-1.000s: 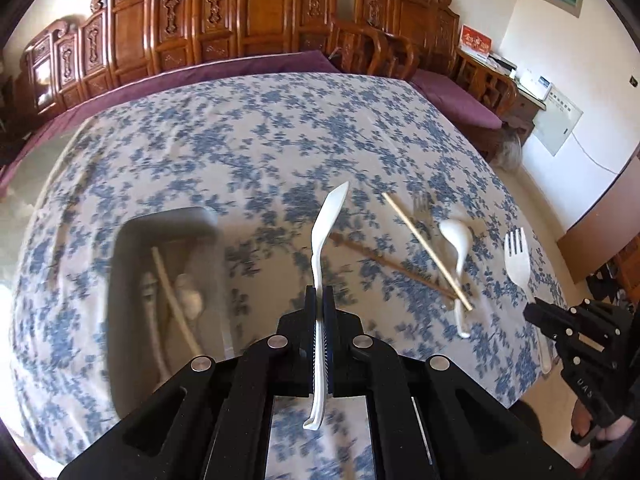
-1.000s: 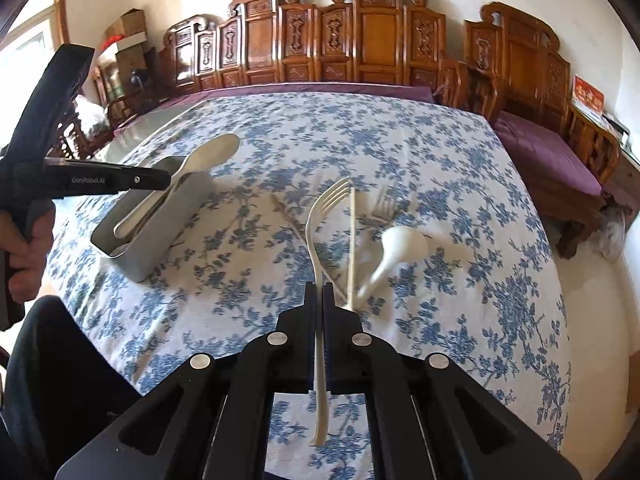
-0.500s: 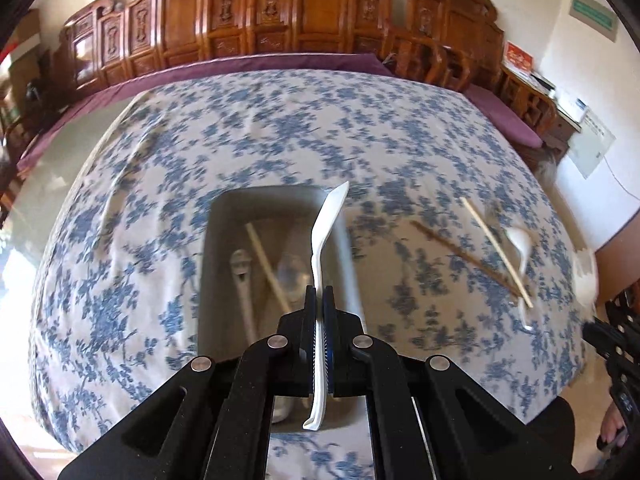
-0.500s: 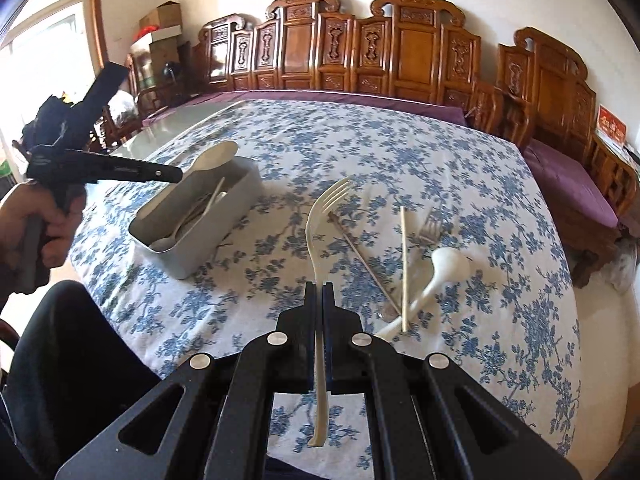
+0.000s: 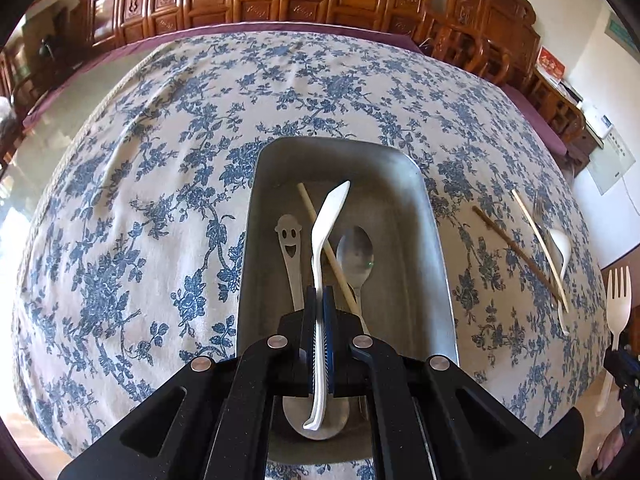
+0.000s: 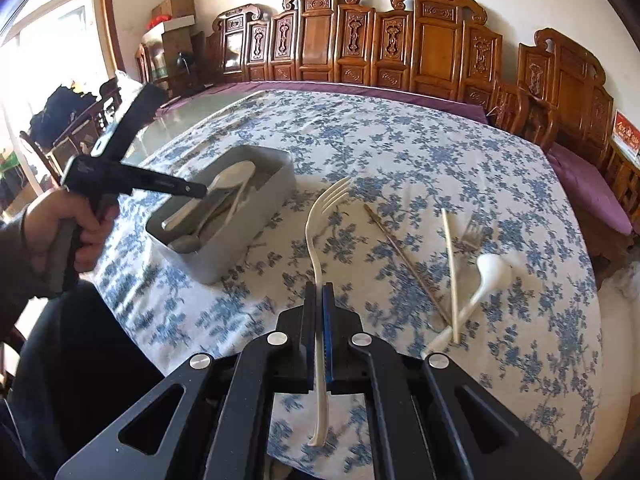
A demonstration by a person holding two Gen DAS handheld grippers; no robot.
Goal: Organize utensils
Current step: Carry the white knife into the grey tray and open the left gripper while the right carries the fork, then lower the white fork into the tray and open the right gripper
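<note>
The spoon is pinched in the closed left gripper, held over the tin, which already holds a steel spoon and chopstick. To the right, the right gripper is clamped on a fork above the tablecloth.

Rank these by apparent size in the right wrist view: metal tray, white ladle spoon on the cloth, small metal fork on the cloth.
1. metal tray, clearly largest.
2. white ladle spoon.
3. small metal fork, smallest, though it lies a little farther from the camera.
</note>
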